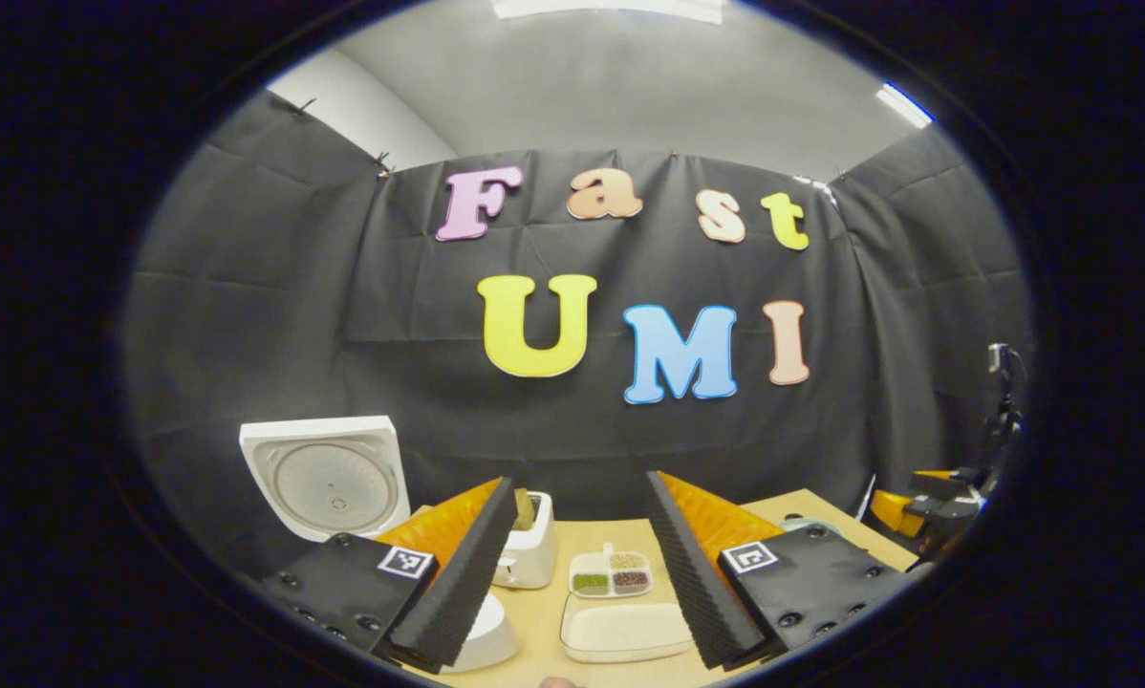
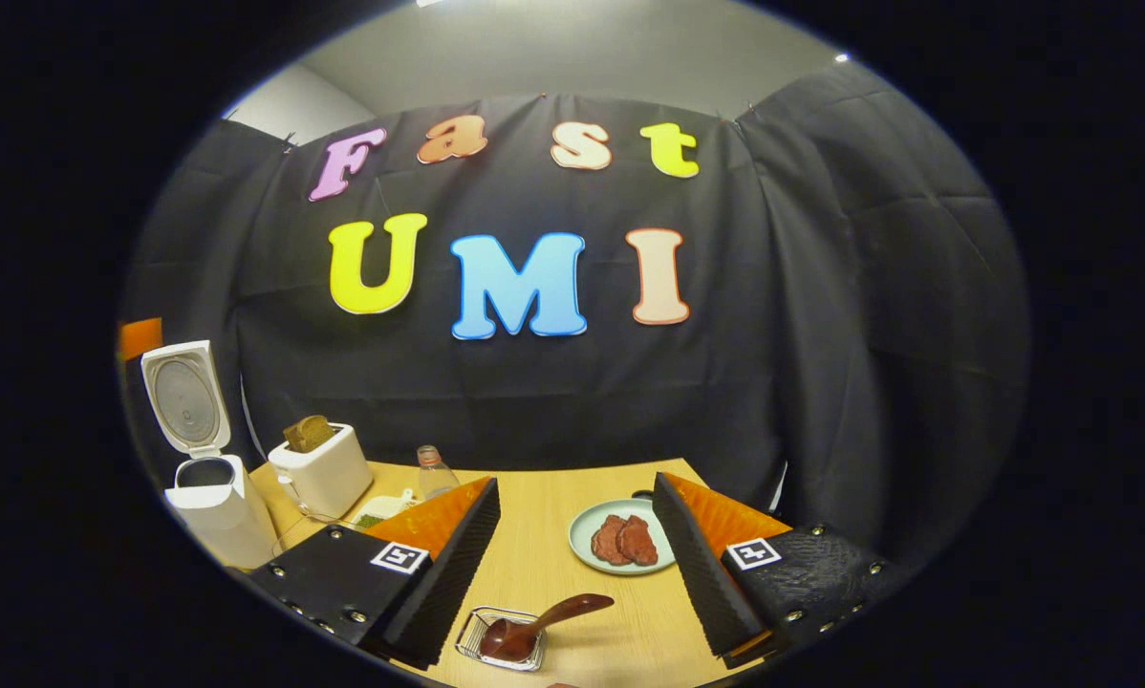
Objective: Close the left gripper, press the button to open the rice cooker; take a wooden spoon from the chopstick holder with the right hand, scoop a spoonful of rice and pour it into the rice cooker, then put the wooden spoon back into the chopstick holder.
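So: white rice cooker [image 2: 211, 497] sits at the table's left edge with its lid [image 1: 326, 474] already standing up, so the button press looks done. Left gripper [image 1: 580, 564] has its fingers spread wide, holding nothing. Right gripper [image 2: 577, 564] is likewise spread and empty, hovering above the dark wooden spoon [image 2: 539, 623].

That spoon lies with its bowl in a small wire-mesh chopstick holder [image 2: 498, 640] at the near table edge, handle angling up and right, out over the rim. The white rectangular rice tray [image 1: 627, 631] is near the table's front, just beside the small four-section dish of grains [image 1: 612, 573].

Step in hand, my read: pick up the spoon. Come down on the free handle section, not the bowl, with the fingers straddling the handle crosswise. Grip mid-handle so the spoon stays level when scooping. Lift straight out, or the light holder may drag along.
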